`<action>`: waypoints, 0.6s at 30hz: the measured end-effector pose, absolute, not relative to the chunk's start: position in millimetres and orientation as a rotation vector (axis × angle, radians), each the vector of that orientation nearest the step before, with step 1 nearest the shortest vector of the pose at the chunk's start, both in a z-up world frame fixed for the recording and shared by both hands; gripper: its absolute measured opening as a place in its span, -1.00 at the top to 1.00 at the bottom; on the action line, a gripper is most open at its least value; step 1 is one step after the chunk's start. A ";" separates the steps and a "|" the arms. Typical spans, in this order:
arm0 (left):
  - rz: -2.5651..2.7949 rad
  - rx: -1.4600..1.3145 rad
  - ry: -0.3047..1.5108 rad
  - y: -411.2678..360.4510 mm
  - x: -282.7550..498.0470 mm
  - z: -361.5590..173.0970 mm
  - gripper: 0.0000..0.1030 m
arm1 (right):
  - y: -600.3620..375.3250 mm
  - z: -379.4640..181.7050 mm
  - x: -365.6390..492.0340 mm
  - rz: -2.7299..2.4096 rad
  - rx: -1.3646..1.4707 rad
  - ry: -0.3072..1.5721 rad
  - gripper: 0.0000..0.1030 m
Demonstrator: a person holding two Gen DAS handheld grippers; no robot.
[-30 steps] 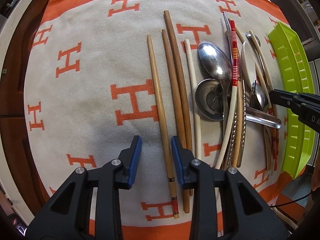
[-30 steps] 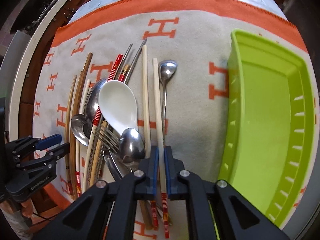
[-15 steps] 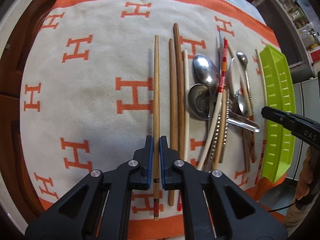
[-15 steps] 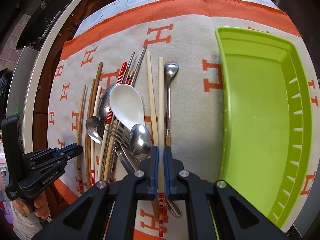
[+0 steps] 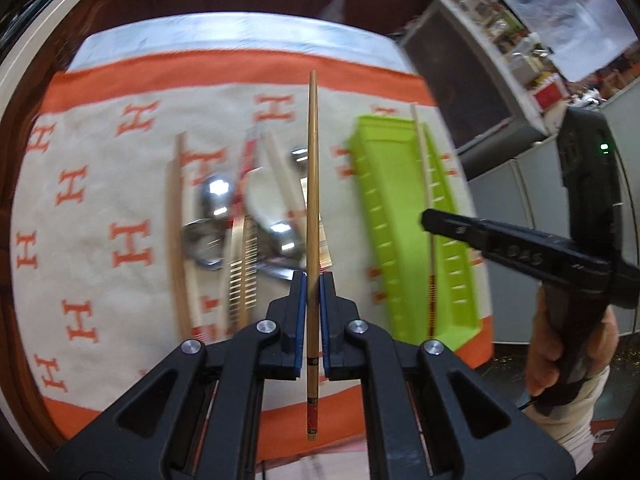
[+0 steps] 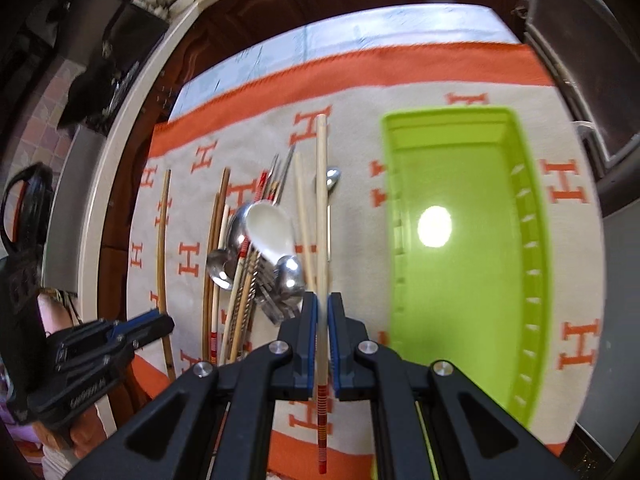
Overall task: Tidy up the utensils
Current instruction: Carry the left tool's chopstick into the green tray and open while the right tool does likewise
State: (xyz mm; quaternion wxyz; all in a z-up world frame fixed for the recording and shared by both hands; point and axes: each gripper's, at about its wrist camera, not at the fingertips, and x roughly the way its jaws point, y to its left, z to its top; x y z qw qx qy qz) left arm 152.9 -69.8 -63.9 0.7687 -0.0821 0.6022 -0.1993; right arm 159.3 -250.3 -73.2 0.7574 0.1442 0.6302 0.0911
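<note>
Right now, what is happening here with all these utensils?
A person holds a gripper in each hand. The left gripper is shut on a brown chopstick, the right gripper on a pale chopstick. The green tray looks empty. Spoons, a fork and other chopsticks remain piled on the cloth.

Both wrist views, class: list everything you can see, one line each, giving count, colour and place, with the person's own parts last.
Cloth: one, cream with orange border and H marks, covering the table.
Tray: one, lime green, on the cloth's right side, nothing in it.
Utensil pile: metal spoons, white spoon, fork, several chopsticks; exact count unclear, left of the tray.
Brown chopstick: one, in the left gripper.
Pale chopstick: one, red-striped end, in the right gripper.
Hands: two, each holding a black gripper handle.
</note>
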 end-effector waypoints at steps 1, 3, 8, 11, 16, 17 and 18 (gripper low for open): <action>-0.452 -0.192 1.297 -82.9 155.4 -58.1 0.92 | -255.0 -70.4 159.0 0.189 0.315 1.367 0.90; -0.483 -0.215 1.296 -106.6 162.9 -54.1 0.92 | -273.0 -63.4 157.2 0.150 0.313 1.348 0.90; -0.520 -0.254 1.313 -164.1 176.3 -64.1 0.92 | -307.1 -65.5 150.9 0.067 0.281 1.347 0.90; -0.512 -0.268 1.337 -186.6 178.1 -76.1 0.92 | -318.3 -77.3 148.7 0.040 0.252 1.372 0.89; -0.501 -0.231 1.390 -214.5 179.9 -118.8 0.92 | -328.9 -99.0 148.6 0.030 0.234 1.418 0.89; -0.496 -0.209 1.403 -218.5 180.7 -126.4 0.93 | -329.1 -102.3 148.4 0.027 0.226 1.422 0.88; -0.489 -0.194 1.408 -219.8 180.9 -130.1 0.93 | -329.7 -105.1 149.0 0.026 0.218 1.425 0.88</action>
